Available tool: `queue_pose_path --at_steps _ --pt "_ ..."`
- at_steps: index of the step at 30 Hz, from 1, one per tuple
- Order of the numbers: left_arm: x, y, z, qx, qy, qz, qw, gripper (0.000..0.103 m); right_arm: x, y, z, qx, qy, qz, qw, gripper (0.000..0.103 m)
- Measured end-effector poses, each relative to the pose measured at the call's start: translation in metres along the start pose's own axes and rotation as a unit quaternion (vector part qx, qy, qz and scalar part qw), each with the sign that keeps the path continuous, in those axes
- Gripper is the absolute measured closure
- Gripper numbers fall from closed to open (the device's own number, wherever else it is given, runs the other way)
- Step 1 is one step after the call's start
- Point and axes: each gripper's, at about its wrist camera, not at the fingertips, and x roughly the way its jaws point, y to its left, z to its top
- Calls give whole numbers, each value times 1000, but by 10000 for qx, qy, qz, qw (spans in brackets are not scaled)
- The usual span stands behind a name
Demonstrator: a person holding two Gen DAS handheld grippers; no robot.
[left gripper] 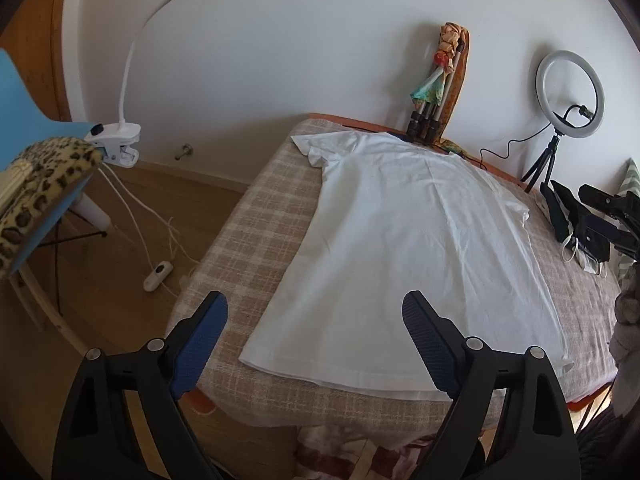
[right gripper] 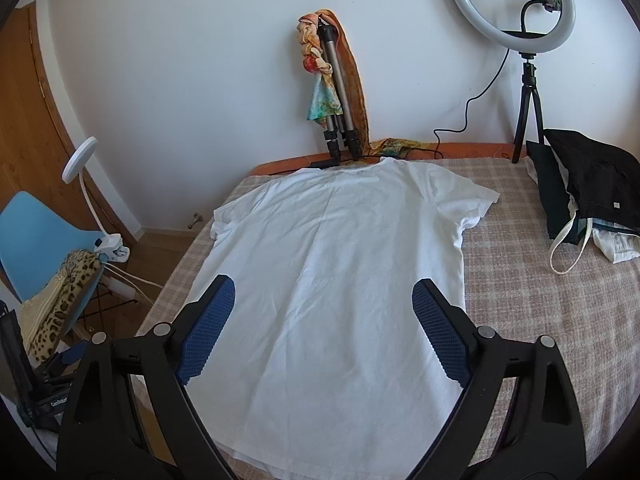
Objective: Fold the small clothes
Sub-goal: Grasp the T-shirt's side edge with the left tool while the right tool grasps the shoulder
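Note:
A white T-shirt [left gripper: 404, 236] lies spread flat on the checked beige bed cover [left gripper: 256, 216], collar toward the wall and hem toward me; it also shows in the right wrist view [right gripper: 332, 280]. My left gripper [left gripper: 316, 304] is open and empty, hovering above the hem's left corner. My right gripper [right gripper: 324, 292] is open and empty, hovering above the lower middle of the shirt. Neither gripper touches the cloth.
A folded tripod with a coloured scarf [right gripper: 332, 80] leans on the wall behind the collar. A ring light on a small tripod [right gripper: 516, 4] stands at the back right. A black bag [right gripper: 588, 184] lies right of the shirt. A blue chair [right gripper: 36, 232] and clip lamp [left gripper: 120, 148] stand left.

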Motion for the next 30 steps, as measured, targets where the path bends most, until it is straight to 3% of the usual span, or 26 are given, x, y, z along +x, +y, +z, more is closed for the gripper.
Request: queue_pose_path --at_steps 3,6,10,14,18,22,28,30 --pt "16 14 -11 16 288 40 9996 23 2 23 11 -195 59 145 9997 14" --pt "31 26 -23 -88 618 36 9980 34 8 49 29 -376 120 268 9989 14" --pt "46 39 -33 -248 855 23 9960 35 27 81 56 -513 239 449 9974 14" --pt "56 40 -36 -269 941 -50 9952 37 64 113 81 -631 554 639 9944 15" --pt "65 44 -35 -506 1038 -291 9929 51 115 142 94 -714 834 624 9920 18" --pt "68 46 -34 -623 1031 -422 9918 54 174 156 100 -543 1179 786 9884 21" --pt "72 54 -34 -856 1015 -914 9869 93 258 169 97 -495 1481 671 9855 26" --pt "73 55 -34 -919 998 -1020 9855 95 284 169 97 -439 1611 698 9835 30"
